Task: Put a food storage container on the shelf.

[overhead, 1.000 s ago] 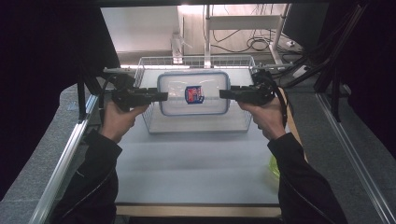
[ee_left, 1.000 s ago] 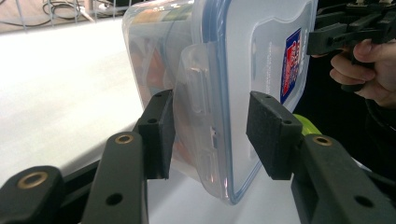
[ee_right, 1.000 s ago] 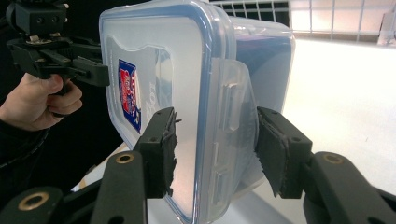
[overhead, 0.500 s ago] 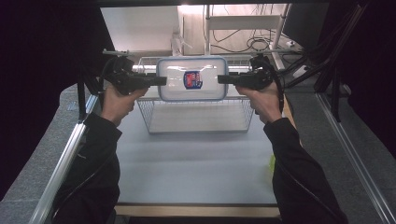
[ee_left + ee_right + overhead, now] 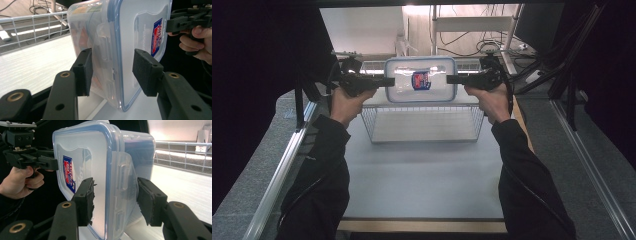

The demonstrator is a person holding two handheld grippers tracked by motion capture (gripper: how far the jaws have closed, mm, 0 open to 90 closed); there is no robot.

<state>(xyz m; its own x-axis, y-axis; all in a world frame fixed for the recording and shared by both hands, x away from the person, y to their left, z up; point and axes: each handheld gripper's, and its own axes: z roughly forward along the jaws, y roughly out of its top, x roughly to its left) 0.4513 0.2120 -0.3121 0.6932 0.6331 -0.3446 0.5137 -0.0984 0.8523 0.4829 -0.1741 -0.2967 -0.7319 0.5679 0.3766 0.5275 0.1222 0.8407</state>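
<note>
The clear plastic container [image 5: 420, 80], lidded with a blue seal and a red-and-blue label [image 5: 420, 80] on its lid, hangs in the air between my two grippers, above the far rim of the wire basket [image 5: 424, 125]. It touches neither the basket nor the table [image 5: 422, 175]. Its lid is turned toward me in the high view, so the box stands on edge rather than lying flat.

My left gripper [image 5: 387, 81] has the container by its left short end. In the left gripper view my jaws straddle the side latch: one pad sits against the body of the box, while the other pad [image 5: 147, 71], on the lid side, seems to stand just off the lid, so I cannot tell for sure whether both pads are pressing. The jaws are parted only by the thickness of the box's edge.

My right gripper [image 5: 453, 79] has the opposite short end. In the right gripper view its pads [image 5: 86, 200] flank the right latch, one on the lid face and one on the body, again spread only as wide as the box's rim and close in on it.

Beyond the container, each gripper view catches the other hand around its own handle at the far end of the box. The wire basket stands below the container on the pale table. Beyond the container lie cables [image 5: 472, 47] on the floor.
</note>
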